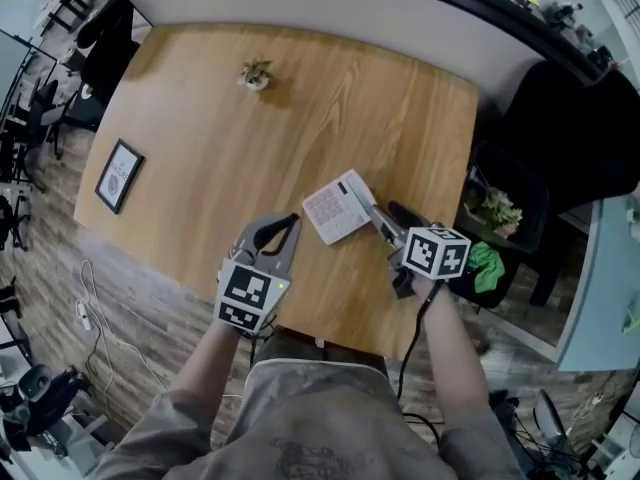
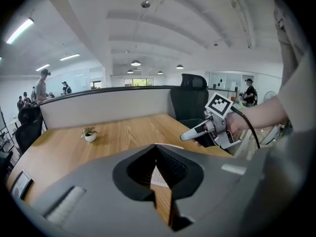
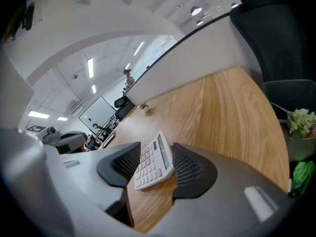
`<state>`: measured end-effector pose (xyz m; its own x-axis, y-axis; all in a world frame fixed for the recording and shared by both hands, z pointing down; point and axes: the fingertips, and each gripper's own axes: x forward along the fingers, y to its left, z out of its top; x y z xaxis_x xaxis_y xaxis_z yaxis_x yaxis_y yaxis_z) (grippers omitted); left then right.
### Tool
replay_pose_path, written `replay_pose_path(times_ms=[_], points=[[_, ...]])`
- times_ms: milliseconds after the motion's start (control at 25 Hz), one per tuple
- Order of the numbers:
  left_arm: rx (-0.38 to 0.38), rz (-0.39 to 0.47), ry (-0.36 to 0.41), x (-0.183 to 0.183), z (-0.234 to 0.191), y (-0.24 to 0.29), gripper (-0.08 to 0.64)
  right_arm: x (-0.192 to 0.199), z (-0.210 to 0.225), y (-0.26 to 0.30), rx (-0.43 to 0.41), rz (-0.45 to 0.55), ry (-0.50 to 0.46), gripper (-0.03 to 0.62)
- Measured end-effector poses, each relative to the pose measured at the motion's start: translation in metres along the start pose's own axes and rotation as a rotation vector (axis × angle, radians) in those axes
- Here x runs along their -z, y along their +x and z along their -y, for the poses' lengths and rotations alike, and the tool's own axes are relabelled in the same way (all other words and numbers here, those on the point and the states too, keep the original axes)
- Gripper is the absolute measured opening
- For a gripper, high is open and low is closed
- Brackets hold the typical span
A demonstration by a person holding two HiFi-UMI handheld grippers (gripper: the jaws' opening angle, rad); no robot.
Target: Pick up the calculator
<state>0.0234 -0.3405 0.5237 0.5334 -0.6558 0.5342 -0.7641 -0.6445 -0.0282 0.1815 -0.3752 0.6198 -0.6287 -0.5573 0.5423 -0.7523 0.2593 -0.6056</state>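
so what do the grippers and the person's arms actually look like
The left gripper and right gripper are both grey plastic, with black ribbed pads lining the jaws. Each carries a white cube printed with black square markers. A black cable trails from the right one. The person wears a grey shirt whose sleeves end above the forearms.

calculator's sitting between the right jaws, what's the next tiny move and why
Probably close the right gripper on the calculator. It lies on the table between that gripper's jaws, which look apart, with a long edge facing each pad, so a squeeze should secure it before any lift. The left gripper is shut and empty.
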Motion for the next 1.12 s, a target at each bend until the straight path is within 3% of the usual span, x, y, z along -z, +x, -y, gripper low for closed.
replay_pose_path(times_ms=[320, 640, 760, 960, 1120], points=[[0.05, -0.046, -0.062, 0.034, -0.018, 0.035, 0.002, 0.01, 0.033, 0.047, 0.033, -0.023, 0.049, 0.213], [0.083, -0.074, -0.09, 0.056, -0.025, 0.045, 0.002, 0.007, 0.023, 0.07, -0.049, 0.017, 0.132, 0.192], [0.084, -0.082, -0.108, 0.062, -0.026, 0.046, 0.002, 0.009, 0.022, 0.075, -0.058, 0.0, 0.144, 0.141], [0.08, -0.086, -0.127, 0.063, -0.025, 0.038, 0.002, 0.021, 0.017, 0.078, -0.056, -0.086, 0.076, 0.086], [0.074, -0.08, -0.143, 0.062, -0.023, 0.026, 0.002, 0.019, 0.003, 0.069, -0.084, -0.062, 0.128, 0.057]])
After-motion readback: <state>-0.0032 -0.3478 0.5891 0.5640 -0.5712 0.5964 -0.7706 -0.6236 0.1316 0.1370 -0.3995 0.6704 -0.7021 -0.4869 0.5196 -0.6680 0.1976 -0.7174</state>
